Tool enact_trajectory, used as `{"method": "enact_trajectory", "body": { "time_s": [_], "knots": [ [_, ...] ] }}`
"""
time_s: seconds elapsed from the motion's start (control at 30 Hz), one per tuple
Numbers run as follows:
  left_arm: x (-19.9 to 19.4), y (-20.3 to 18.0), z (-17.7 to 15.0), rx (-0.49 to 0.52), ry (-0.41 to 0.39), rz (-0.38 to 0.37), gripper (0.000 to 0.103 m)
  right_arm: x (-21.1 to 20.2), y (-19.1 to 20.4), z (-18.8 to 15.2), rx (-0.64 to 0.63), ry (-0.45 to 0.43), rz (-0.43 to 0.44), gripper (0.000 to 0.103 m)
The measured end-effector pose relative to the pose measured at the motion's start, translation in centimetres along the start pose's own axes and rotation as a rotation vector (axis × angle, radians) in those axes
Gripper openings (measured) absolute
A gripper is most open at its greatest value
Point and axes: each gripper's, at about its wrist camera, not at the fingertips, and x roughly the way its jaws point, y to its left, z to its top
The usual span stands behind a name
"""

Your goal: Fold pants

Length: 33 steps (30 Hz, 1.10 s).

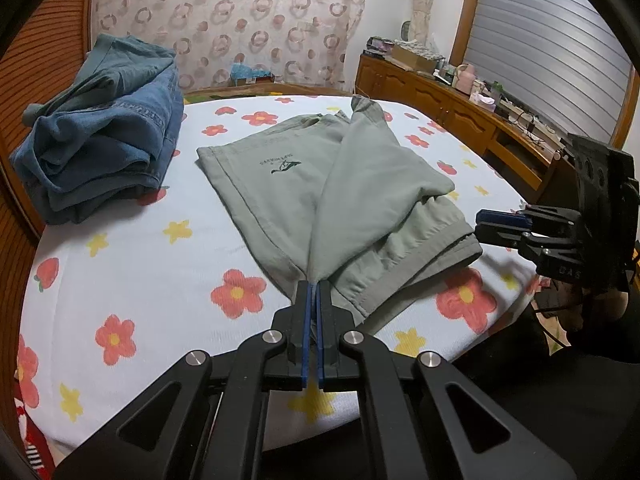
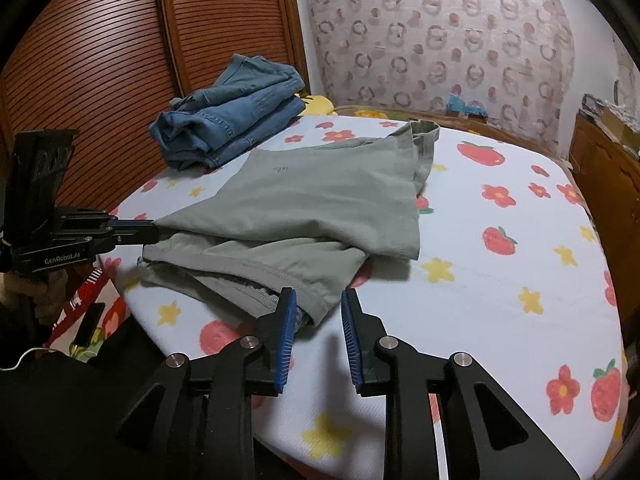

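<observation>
Left gripper pinches the pants tight at 6 o'clock. Right gripper gapes empty; pants' underlayers hidden; jeans at 10.

Folded jeans on floral sheet

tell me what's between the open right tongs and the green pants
Nothing but bare flowered sheet; the right tongs sit open just short of the green pants, seen in the right wrist view.
</observation>
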Motion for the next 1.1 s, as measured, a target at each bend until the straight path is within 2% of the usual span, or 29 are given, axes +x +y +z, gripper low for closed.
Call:
{"method": "enact_trajectory", "body": {
  "time_s": [0.13, 0.43, 0.5, 0.53, 0.67, 0.9, 1.03, 1.1],
  "knots": [
    [0.3, -0.1, -0.2, -0.001, 0.008, -0.001, 0.003, 0.1, 0.6, 0.0, 0.000, 0.009, -0.008, 0.028],
    [0.5, 0.0, -0.1, -0.001, 0.010, -0.005, 0.003, 1.3, 2.3, 0.3, -0.041, 0.034, -0.037, 0.028],
    [0.6, 0.0, -0.2, -0.001, 0.009, -0.007, 0.003, 1.3, 2.6, 0.5, -0.052, 0.023, -0.031, 0.021],
    [0.6, 0.0, -0.2, -0.001, 0.008, -0.009, 0.003, 1.3, 2.6, 0.5, -0.052, 0.023, -0.031, 0.011],
    [0.2, -0.3, -0.2, 0.001, -0.001, -0.019, 0.003, 0.3, 2.7, 0.3, -0.050, 0.003, -0.002, 0.000],
    [-0.5, -0.6, 0.1, 0.001, -0.018, -0.039, 0.003, -2.2, 2.6, -0.1, -0.032, -0.039, 0.047, 0.000],
    [-0.3, -0.4, 0.1, -0.004, -0.014, -0.035, 0.003, -1.6, 2.7, -0.4, -0.056, -0.025, 0.008, 0.000],
    [-0.3, -0.3, 0.1, -0.007, -0.012, -0.035, 0.003, -0.9, 2.8, -0.5, -0.059, -0.009, -0.016, 0.006]
  ]
}}
